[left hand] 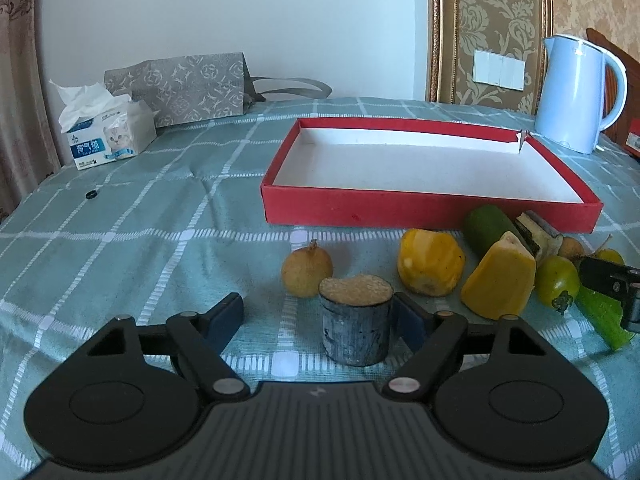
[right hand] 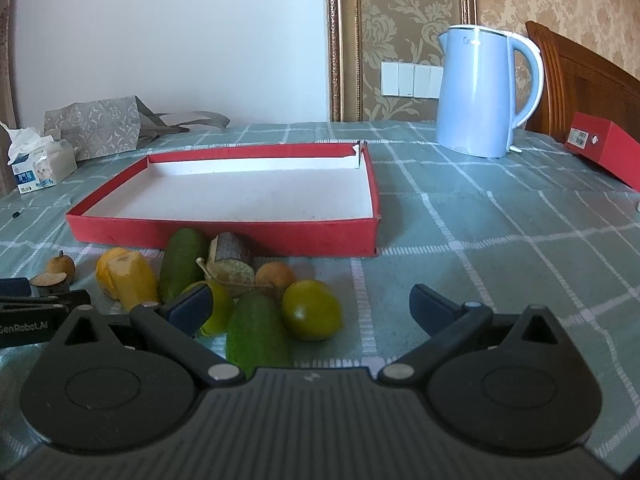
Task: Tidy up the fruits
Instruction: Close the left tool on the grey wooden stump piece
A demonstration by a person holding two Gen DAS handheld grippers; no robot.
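In the left wrist view a short dark cane stump point(left hand: 356, 320) with a pale cut top stands between the fingers of my left gripper point(left hand: 318, 308). The right finger is at its side, the left finger stands well apart, so the jaws are open. Beyond it lie a small brown round fruit point(left hand: 307, 268) and two yellow pieces point(left hand: 430, 266). The red tray point(left hand: 428, 208) with a white floor holds nothing. My right gripper point(right hand: 312, 306) is open over a round green fruit point(right hand: 312, 312), touching nothing, with a green cucumber-like fruit point(right hand: 256, 332) beside it.
A blue kettle point(right hand: 480, 88) stands behind the tray at the right, with a red box point(right hand: 608, 148) beyond it. A tissue pack point(left hand: 108, 132) and a grey paper bag point(left hand: 180, 88) sit far left. A small black ring point(left hand: 92, 195) lies on the checked cloth.
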